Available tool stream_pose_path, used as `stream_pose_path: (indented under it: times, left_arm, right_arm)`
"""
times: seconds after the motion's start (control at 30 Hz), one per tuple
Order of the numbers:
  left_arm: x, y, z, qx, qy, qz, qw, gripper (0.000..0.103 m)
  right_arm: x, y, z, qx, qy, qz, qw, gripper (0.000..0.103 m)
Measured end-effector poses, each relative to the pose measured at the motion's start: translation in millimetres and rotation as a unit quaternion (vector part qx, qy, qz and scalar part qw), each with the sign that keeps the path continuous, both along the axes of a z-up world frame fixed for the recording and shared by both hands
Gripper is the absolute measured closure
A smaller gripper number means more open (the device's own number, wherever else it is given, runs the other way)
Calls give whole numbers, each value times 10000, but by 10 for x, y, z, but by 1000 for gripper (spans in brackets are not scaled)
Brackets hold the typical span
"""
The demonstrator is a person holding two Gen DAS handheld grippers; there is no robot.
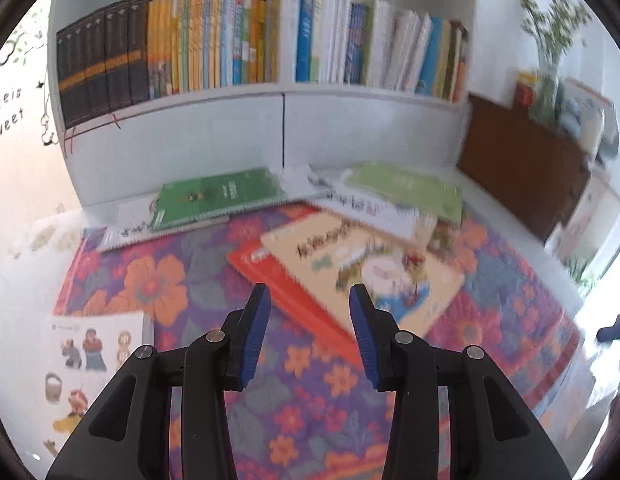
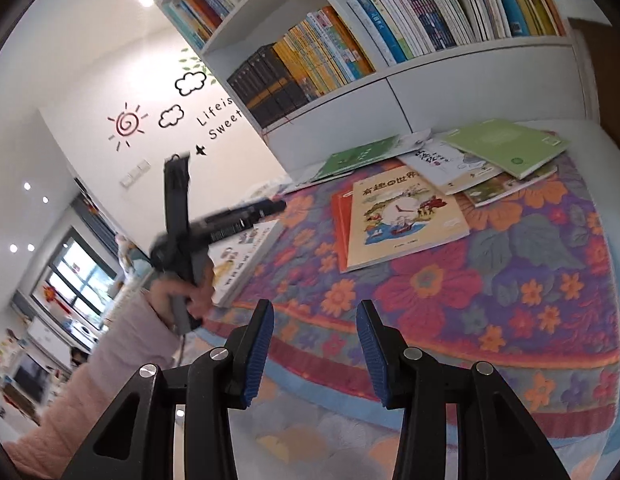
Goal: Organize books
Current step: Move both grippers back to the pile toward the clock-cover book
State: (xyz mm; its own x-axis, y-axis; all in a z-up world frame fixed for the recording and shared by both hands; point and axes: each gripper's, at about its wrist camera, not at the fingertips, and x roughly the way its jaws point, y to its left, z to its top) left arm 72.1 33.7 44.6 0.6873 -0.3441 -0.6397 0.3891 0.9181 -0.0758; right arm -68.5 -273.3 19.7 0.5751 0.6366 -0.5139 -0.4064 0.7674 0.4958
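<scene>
Both grippers empty, jaws part open: left gripper (image 1: 308,300), right gripper (image 2: 315,314). Books scattered mid-frame on flowered quilt (image 2: 530,288); cream picture book (image 2: 402,220) atop orange book (image 2: 341,236), bookshelf (image 1: 284,96) behind. Best approached low at picture book's near edge, jaws widened first, gripped near spine.

Quilted floral cloth mat (image 2: 450,280) under glossy paper books (image 2: 402,220); tongs (image 1: 306,332) matt black plastic, ribbed blue pads (image 1: 256,332).

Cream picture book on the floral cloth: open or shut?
Shut. The cream book lies flat, front cover up, overlapping a red book beneath it; no inside pages show.
</scene>
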Motion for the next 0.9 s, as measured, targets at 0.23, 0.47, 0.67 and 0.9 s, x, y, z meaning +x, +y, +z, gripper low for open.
stream_pose_path:
  times: [0.23, 0.47, 0.67, 0.9]
  left_arm:
    - [67, -241, 301, -587, 149, -261, 9978, 64]
    - [14, -706, 574, -531, 665, -486, 9952, 61]
    - [271, -863, 16, -173, 1285, 83, 9915, 61]
    - [620, -733, -712, 25, 1837, 759, 9801, 61]
  right_arm:
    - [232, -150, 277, 109, -107, -188, 9997, 61]
    - [348, -473, 825, -319, -474, -271, 9980, 56]
    - [930, -457, 549, -424, 1, -62, 9991, 52]
    - [1887, -189, -256, -910, 770, -272, 9925, 65]
